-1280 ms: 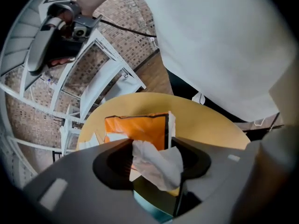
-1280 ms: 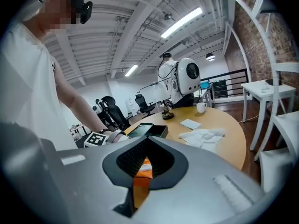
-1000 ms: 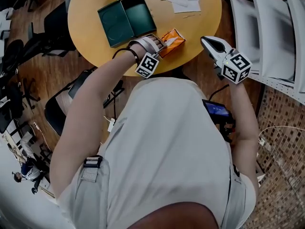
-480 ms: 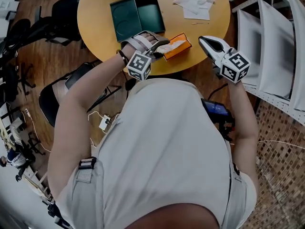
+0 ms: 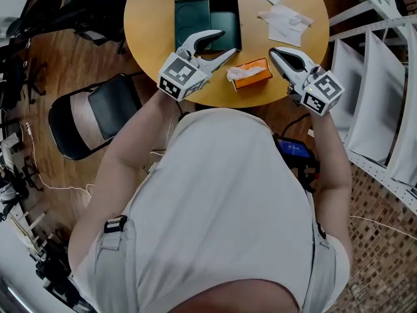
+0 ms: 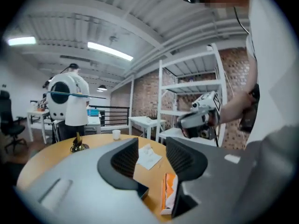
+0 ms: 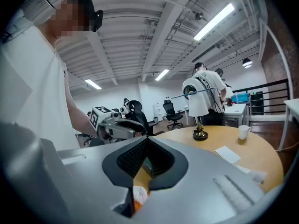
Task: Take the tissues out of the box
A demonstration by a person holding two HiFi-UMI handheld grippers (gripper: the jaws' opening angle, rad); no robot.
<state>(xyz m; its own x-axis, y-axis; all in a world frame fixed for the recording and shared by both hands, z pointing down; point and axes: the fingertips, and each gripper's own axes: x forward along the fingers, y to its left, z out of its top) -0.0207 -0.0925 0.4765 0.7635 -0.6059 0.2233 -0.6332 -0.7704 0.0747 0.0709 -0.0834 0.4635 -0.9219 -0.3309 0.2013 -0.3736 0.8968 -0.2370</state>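
Round wooden table sat far centre. On it, an open dark green box lay with its two halves side by side. A table lamp with white shade stood on the table, a white cup near it. Black-seated chair stood left of the table; white shelving to the right.
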